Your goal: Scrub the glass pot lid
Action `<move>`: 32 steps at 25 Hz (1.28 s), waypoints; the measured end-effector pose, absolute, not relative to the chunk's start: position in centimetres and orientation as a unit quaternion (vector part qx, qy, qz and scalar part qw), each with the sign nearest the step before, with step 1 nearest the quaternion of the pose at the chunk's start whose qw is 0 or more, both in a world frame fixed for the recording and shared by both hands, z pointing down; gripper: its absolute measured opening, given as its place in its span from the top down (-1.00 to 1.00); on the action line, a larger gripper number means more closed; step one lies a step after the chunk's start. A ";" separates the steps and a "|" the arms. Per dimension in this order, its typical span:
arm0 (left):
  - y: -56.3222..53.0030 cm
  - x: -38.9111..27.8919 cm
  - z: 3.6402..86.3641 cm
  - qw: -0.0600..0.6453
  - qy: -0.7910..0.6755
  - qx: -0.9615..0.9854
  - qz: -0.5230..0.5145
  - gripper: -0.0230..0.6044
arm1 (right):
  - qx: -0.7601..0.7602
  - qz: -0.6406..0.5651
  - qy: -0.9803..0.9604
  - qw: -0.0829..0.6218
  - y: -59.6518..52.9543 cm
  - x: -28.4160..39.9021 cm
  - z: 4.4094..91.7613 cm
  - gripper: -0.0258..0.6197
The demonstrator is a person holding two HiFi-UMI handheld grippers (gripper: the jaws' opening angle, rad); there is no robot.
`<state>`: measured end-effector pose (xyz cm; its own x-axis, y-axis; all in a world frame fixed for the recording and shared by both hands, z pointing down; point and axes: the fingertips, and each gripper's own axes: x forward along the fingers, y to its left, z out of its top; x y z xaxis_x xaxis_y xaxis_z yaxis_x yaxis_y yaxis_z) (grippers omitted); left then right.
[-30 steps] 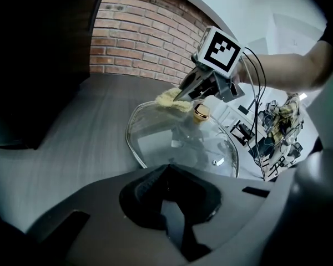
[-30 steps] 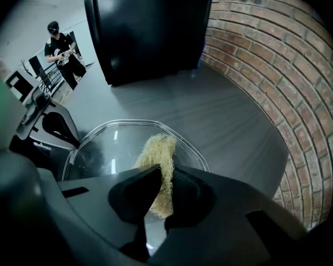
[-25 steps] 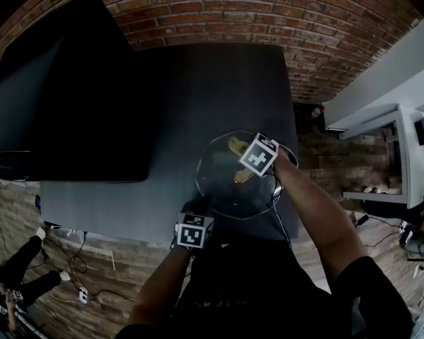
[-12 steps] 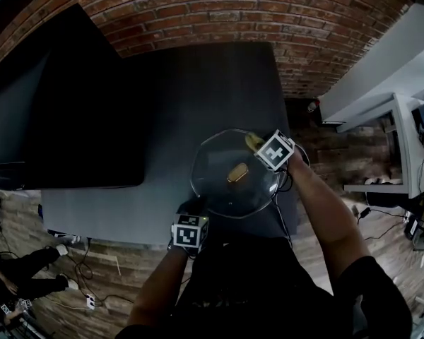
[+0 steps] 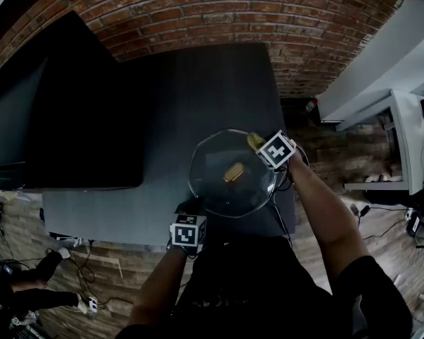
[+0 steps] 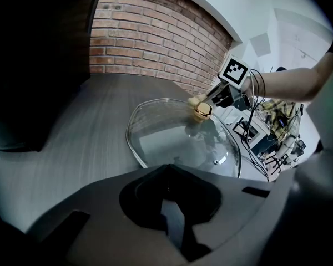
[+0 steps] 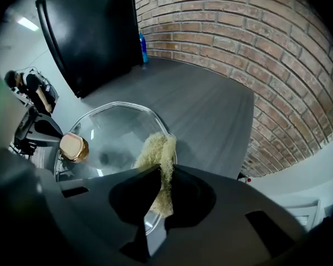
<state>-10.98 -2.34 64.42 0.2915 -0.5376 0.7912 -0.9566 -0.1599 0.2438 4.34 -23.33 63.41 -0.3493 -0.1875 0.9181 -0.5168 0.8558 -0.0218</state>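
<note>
Right gripper view: the right tongs [image 7: 155,173] pinch a yellow scrubber [image 7: 158,154] at the rim of the lid [image 7: 114,132], which lies on the table [image 5: 198,83]. The left tongs [image 6: 165,168] seem clamped on its near edge. Scrubbing is under way, I'd say; the next stroke toward the knob [image 7: 74,147] needs firm pressure.

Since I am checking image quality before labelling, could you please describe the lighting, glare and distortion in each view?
Head view: dim, brick wall bowed by the wide lens. Left gripper view: pale reflections across the glass lid, corners black. Right gripper view: scrubber sharp and well lit, edges vignetted.
</note>
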 end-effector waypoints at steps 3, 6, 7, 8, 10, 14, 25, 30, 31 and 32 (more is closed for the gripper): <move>-2.2 -10.9 64.5 0.380 -0.528 0.708 0.276 0.82 | 0.229 0.160 -0.805 0.523 -23.5 4.6 63.3 0.77; -2.3 -10.8 64.5 0.379 -0.529 0.708 0.277 0.82 | 0.239 0.162 -0.806 0.516 -23.7 4.9 63.3 0.77; -2.3 -10.8 64.4 0.378 -0.529 0.708 0.278 0.82 | 0.242 0.165 -0.807 0.513 -23.7 5.0 63.3 0.77; -2.3 -10.7 64.4 0.377 -0.529 0.708 0.279 0.82 | 0.244 0.169 -0.807 0.510 -23.7 5.1 63.3 0.77; -2.3 -10.7 64.4 0.375 -0.529 0.707 0.282 0.82 | 0.249 0.173 -0.809 0.503 -23.8 5.2 63.1 0.77; -2.4 -10.6 64.4 0.375 -0.531 0.707 0.278 0.82 | 0.228 0.132 -0.844 0.466 -23.9 2.7 60.4 0.77; -2.2 -10.4 64.2 0.372 -0.535 0.708 0.271 0.82 | -0.122 -0.145 -0.861 0.472 -11.8 -13.3 57.3 0.77; -2.3 -10.2 64.1 0.372 -0.532 0.713 0.265 0.82 | -0.232 -0.198 -0.817 0.490 -6.8 -15.6 60.2 0.77; -2.4 -10.3 64.0 0.370 -0.532 0.715 0.262 0.82 | -0.247 -0.202 -0.810 0.492 -6.1 -15.9 60.6 0.77; -2.5 -10.3 64.0 0.369 -0.532 0.716 0.261 0.82 | -0.261 -0.203 -0.804 0.494 -5.4 -16.0 61.1 0.77</move>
